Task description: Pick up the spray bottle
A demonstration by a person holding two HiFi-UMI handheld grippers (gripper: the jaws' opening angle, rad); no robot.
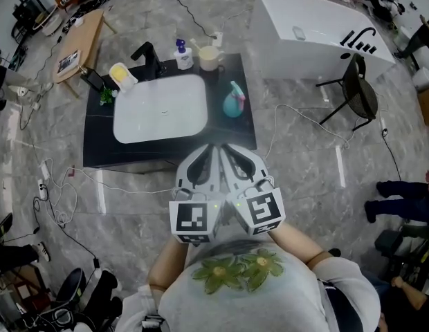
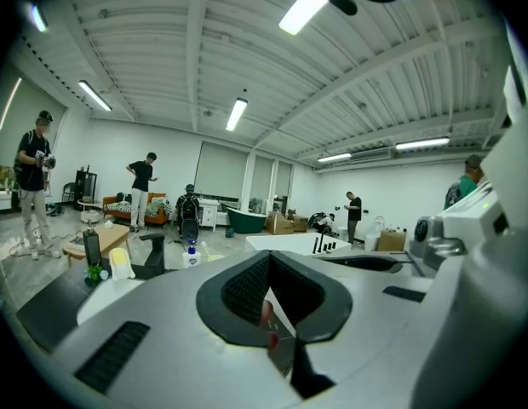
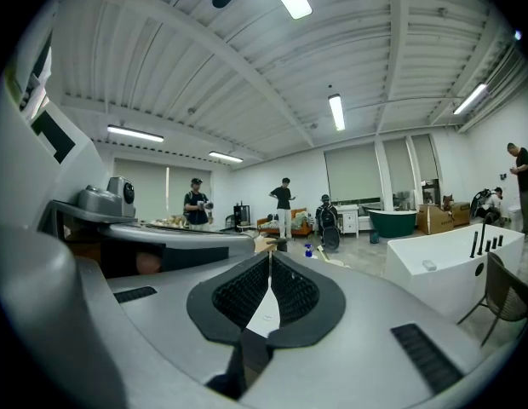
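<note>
A white sink sits in a black counter, with a black faucet, a blue-capped pump bottle and a cream mug behind it. To the right stands a white bathtub, with a black chair just beside it.

Spray bottle on counter right of basin; faucet, pump bottle, cup behind basin; bathtub farther right.

The left gripper and right gripper are hiding the vanity counter's front edge beneath their fingertips. A reddish spot showing between the left fingers is appearing too small to identify.
</note>
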